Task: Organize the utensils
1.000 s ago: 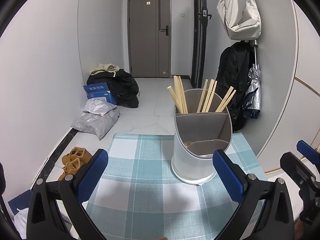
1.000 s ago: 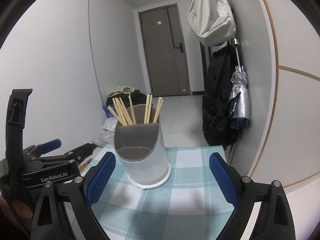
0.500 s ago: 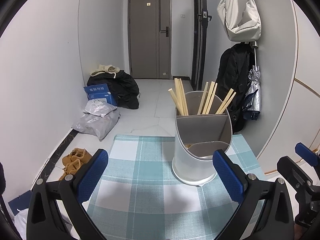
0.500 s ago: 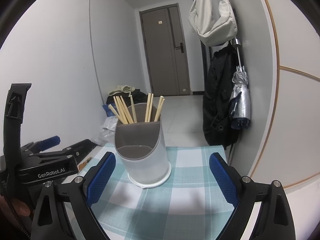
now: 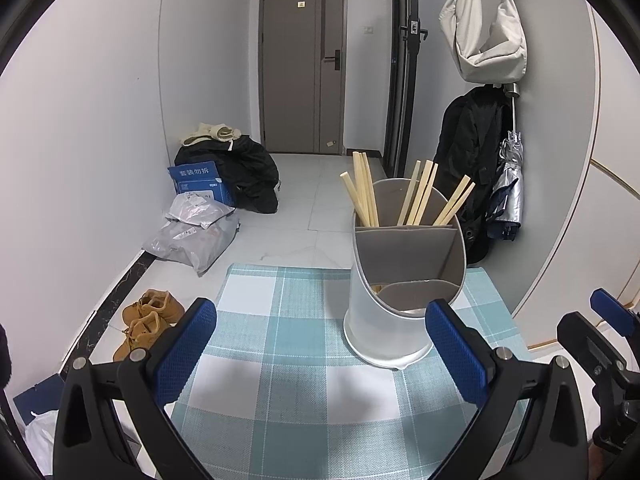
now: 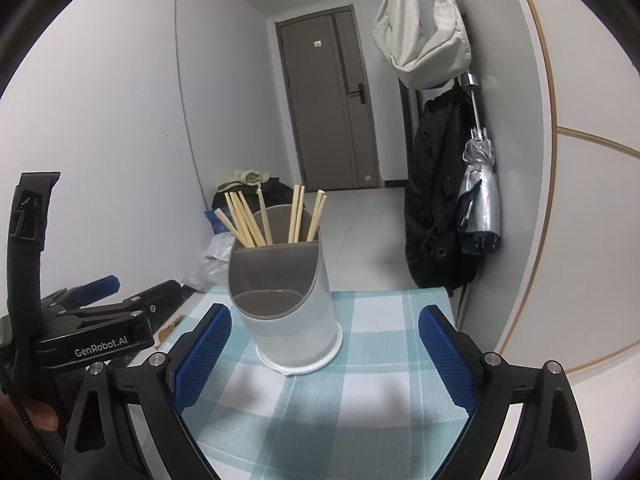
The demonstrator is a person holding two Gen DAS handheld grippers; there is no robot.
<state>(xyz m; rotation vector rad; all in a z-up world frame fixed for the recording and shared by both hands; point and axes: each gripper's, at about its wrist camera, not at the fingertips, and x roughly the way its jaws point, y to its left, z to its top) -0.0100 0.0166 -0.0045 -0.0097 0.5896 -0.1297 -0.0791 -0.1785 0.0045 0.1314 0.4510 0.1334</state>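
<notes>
Left claw (image 5: pixel 320 350) and right claw (image 6: pixel 325 354) both released — chopsticks (image 5: pixel 416 198) stand in utensil holder (image 5: pixel 400 300).

"GenRobot.AI" on left gripper (image 6: pixel 96 346); "套装勿拆" on blue box (image 5: pixel 200 184).

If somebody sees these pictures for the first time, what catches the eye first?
The white holder stands upright on the checked cloth, with chopsticks fanning out of its back compartment. Both claws, left and right, frame it, open and empty. Behind, a pale bag hangs on the right wall.
</notes>
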